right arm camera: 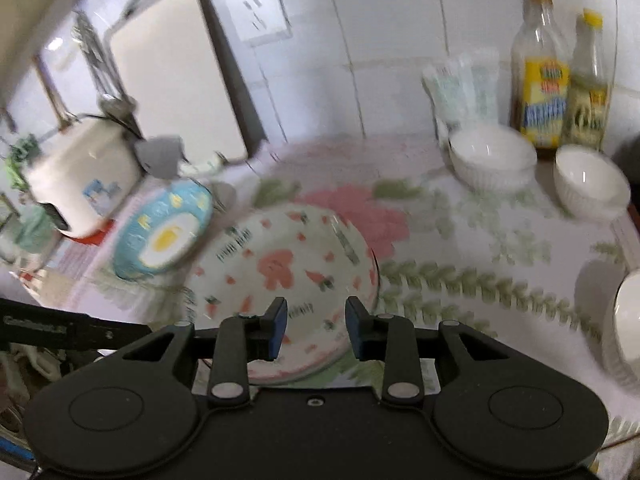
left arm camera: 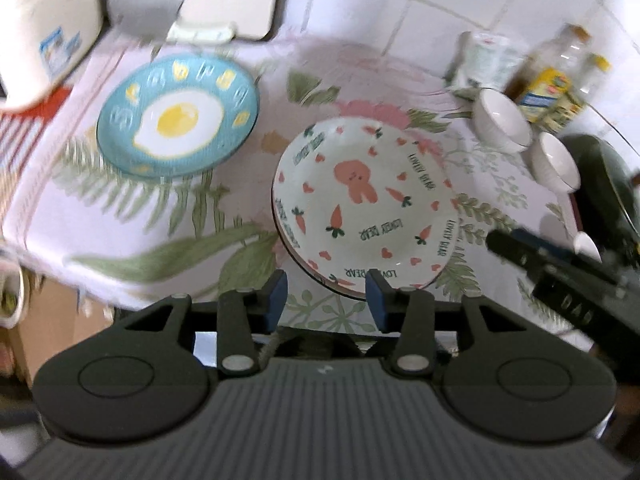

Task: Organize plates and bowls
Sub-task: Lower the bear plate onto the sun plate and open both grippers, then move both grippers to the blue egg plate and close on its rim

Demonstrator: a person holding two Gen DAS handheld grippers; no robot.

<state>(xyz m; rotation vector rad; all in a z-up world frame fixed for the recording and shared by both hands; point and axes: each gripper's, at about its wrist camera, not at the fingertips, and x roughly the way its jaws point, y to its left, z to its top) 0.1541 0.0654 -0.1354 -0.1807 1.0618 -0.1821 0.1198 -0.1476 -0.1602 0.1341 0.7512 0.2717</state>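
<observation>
A white plate with a pink rabbit and carrots lies on the floral tablecloth, on top of another plate whose rim shows beneath; it also shows in the right wrist view. A blue plate with a fried-egg picture lies to its left. Two white ribbed bowls stand at the back right. A third white bowl is at the right edge. My left gripper is open and empty at the rabbit plate's near rim. My right gripper is open and empty above the same plate's near part.
A white rice cooker stands at the back left, a cutting board leans on the tiled wall. Two oil bottles and a paper pack stand behind the bowls. A dark pan is at the right. The tablecloth ends at the near edge.
</observation>
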